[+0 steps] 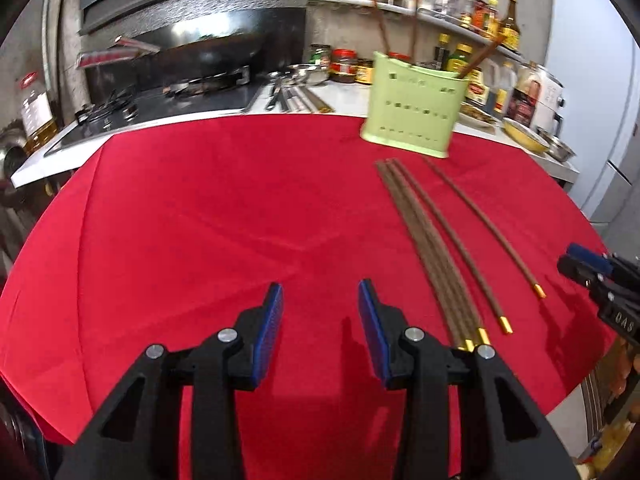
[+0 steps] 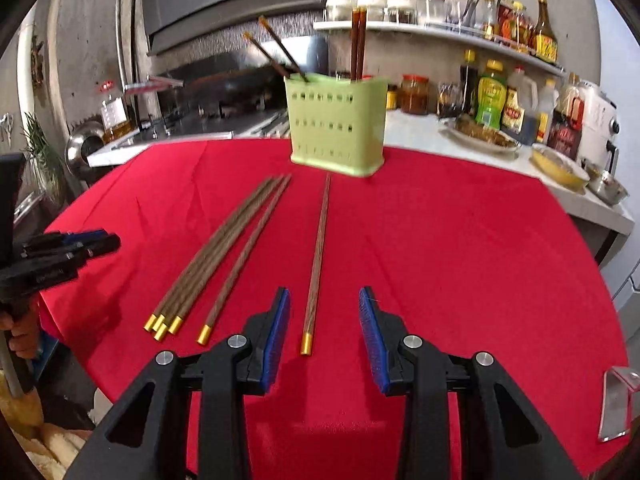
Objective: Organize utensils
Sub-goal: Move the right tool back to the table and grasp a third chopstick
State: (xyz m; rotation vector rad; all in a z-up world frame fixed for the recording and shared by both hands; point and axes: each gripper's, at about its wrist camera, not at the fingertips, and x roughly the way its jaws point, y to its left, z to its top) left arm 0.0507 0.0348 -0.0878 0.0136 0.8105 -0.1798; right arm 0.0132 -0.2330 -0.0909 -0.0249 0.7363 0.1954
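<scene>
A kitchen, with a stove and hood at the back, a shelf of jars and bottles (image 2: 516, 28) along the wall, and a counter draped in a red cloth (image 2: 460, 248) in front. At the far edge of the cloth stands a pale green utensil holder (image 2: 336, 124), upright, with a few chopsticks already leaning out of its top. Six more brown chopsticks with gold caps lie flat on the cloth before it: a bundle of four (image 2: 212, 256) touching one another, a fifth (image 2: 248, 256) just beside them, and a single one (image 2: 318, 264) set apart to the right. The right tongs (image 2: 324, 336) hang just above the capped end of that single chopstick, blue pads apart, nothing between them. The left tongs (image 1: 320, 332) hover over bare cloth left of the bundle, also parted and empty.
</scene>
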